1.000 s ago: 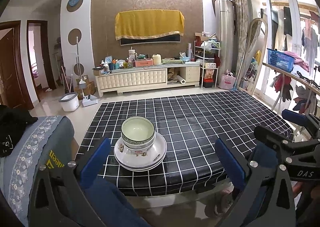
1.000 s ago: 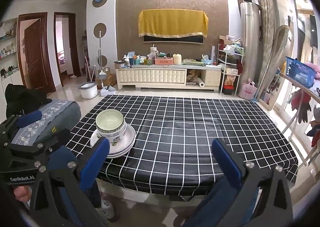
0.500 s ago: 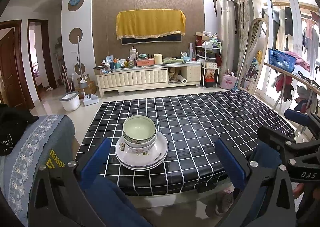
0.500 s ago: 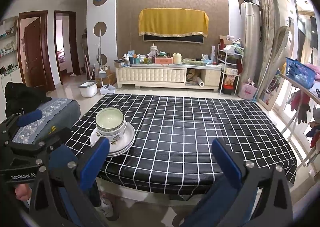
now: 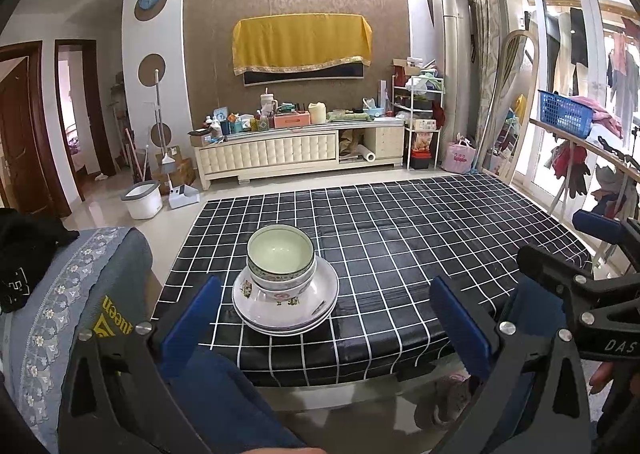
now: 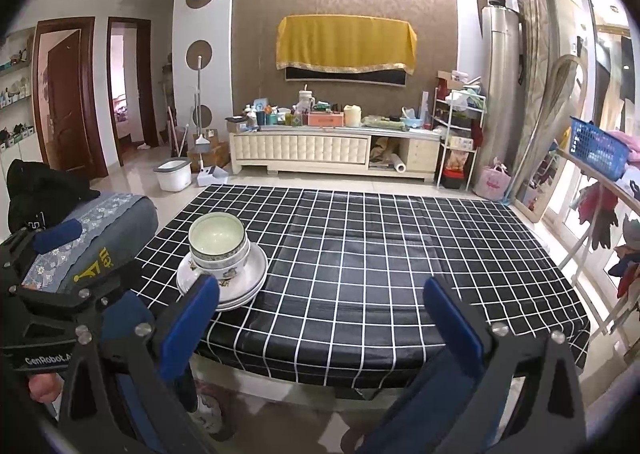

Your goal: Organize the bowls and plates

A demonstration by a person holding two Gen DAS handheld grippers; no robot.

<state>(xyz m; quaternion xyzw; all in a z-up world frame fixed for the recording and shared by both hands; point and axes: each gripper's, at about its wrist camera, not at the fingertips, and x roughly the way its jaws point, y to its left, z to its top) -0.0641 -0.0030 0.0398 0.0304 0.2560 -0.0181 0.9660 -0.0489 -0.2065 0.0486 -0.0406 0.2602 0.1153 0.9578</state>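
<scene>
A stack of patterned bowls rests on stacked white plates near the front left of a table with a black, white-gridded cloth. My left gripper is held open before the table's front edge, the stack just beyond and between its blue pads. My right gripper is open too, to the right of the stack; its left pad overlaps the plates' near rim in view. Both hold nothing.
A grey patterned chair back with a black garment stands left of the table. A clothes rack with a blue basket is at the right. A cluttered TV cabinet and a white bucket lie beyond.
Both views have drifted slightly; the stack sits a touch further right in the left wrist view. Both grippers stay open and the dishes have not moved.
</scene>
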